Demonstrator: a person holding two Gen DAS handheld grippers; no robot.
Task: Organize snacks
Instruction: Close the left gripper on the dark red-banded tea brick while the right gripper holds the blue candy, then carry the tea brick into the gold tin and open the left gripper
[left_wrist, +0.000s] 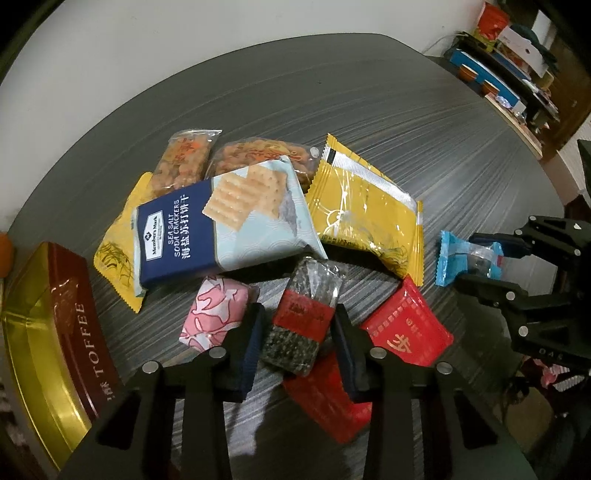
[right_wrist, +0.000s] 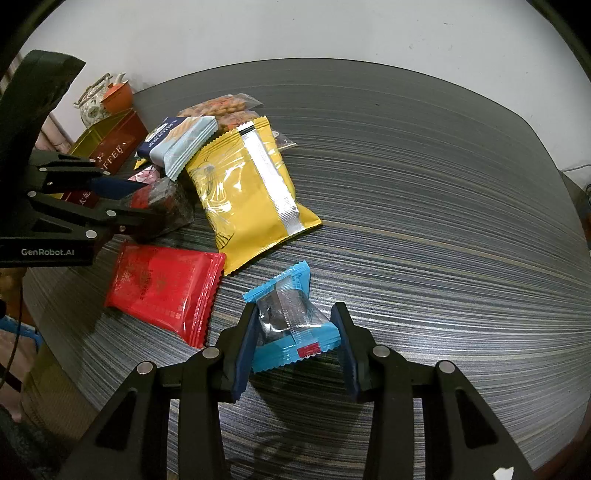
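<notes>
A heap of snack packets lies on the dark striped table (left_wrist: 332, 92). My left gripper (left_wrist: 298, 321) points down with its pads pressed on a dark seaweed-patterned packet with a red band (left_wrist: 310, 291); the same grip shows in the right wrist view (right_wrist: 162, 206). My right gripper (right_wrist: 295, 312) is shut on a small blue packet (right_wrist: 284, 291) that stands on the table, to the right of the heap. Seen from the left wrist, the blue packet (left_wrist: 454, 258) sits between the right gripper's fingers (left_wrist: 484, 262).
A blue-and-white soda cracker pack (left_wrist: 221, 221), a yellow packet (left_wrist: 365, 210), two red packets (left_wrist: 406, 325), a pink packet (left_wrist: 214, 314) and peanut packets (left_wrist: 184, 158) crowd the middle. An open gold toffee tin (left_wrist: 55, 325) stands at the left, a teapot (right_wrist: 98, 99) behind it.
</notes>
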